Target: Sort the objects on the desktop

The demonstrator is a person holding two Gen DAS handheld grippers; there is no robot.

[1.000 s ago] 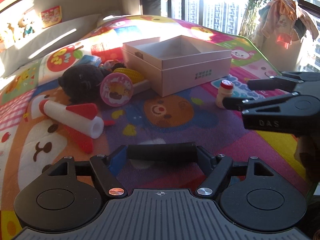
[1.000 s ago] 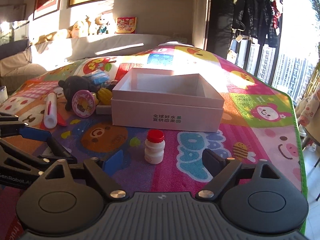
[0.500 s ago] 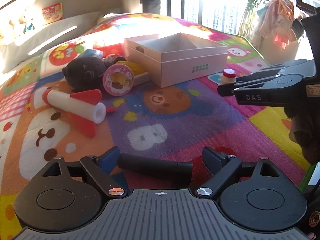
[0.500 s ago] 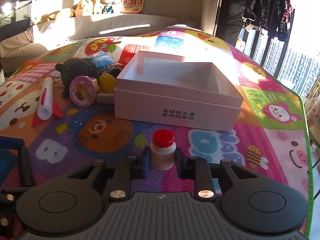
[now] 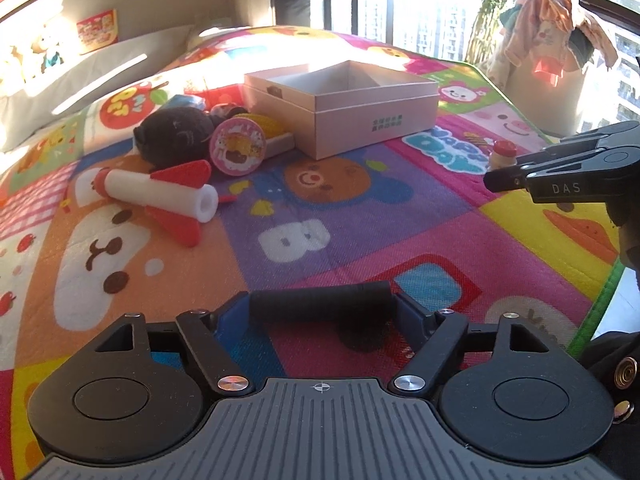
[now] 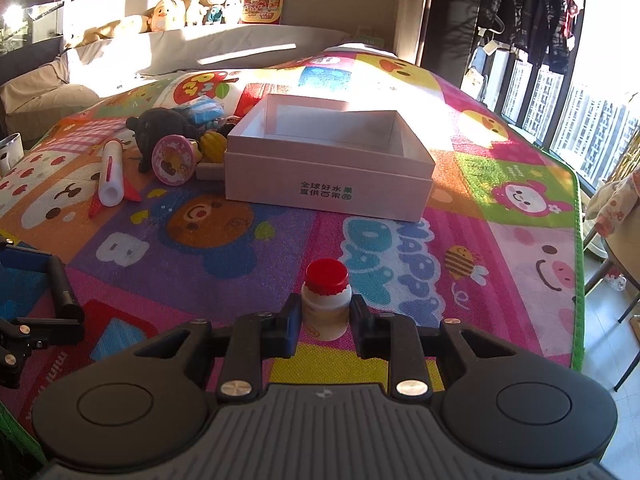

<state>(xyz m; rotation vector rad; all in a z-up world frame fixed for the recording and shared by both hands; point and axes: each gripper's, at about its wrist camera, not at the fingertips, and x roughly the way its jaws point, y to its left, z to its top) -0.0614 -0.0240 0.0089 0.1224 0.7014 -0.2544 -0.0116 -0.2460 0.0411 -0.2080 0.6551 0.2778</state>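
Observation:
My right gripper [image 6: 326, 320] is shut on a small white bottle with a red cap [image 6: 326, 300], held upright over the play mat in front of the open pink box [image 6: 328, 196]. In the left wrist view the same bottle [image 5: 503, 154] shows at the tips of the right gripper [image 5: 496, 176]. My left gripper [image 5: 320, 304] has a black cylinder [image 5: 320, 300] spanning crosswise between its pads, and its jaws are closing on it. Left of the pink box [image 5: 372, 128] lie a white and red rocket [image 5: 160, 196], a black plush [image 5: 176, 132] and a pink round toy [image 5: 239, 146].
The colourful mat [image 6: 400, 248] ends in a green edge [image 6: 578, 280] on the right, with floor and chair legs beyond it. A laundry basket [image 5: 552, 60] stands past the far right corner. A sofa with plush toys [image 6: 180, 16] runs behind the mat.
The right gripper went from open to shut on the bottle and has drawn back from the box with it. The left gripper opened wider, then narrowed on the black cylinder, and shifted back.

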